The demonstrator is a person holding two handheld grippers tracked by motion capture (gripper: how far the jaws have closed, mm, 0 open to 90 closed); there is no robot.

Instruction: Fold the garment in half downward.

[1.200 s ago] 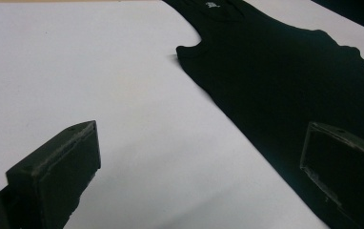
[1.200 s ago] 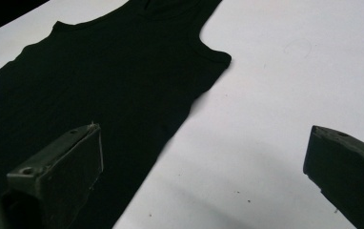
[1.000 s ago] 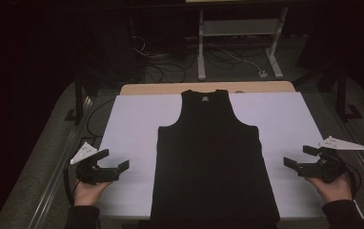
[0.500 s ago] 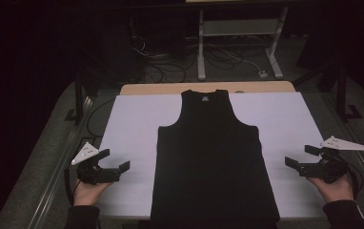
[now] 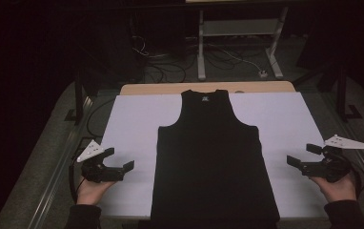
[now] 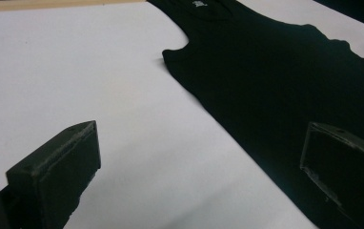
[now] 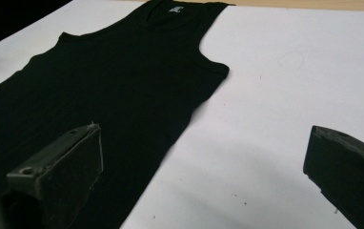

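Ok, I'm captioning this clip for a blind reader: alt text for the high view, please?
A black tank top lies flat, neck away, on a white table cover. Either side of it a hand holds an open gripper, left gripper and right gripper, touching nothing.

I count one black tank top (image 5: 212, 157) lying on one white sheet (image 5: 132, 124), which covers one wooden table (image 5: 146, 88). I hold two grippers, my left gripper (image 5: 117, 163) and my right gripper (image 5: 303, 155), one in each of my two hands, each with two black jaws standing apart and one grey three-cornered plate on top.
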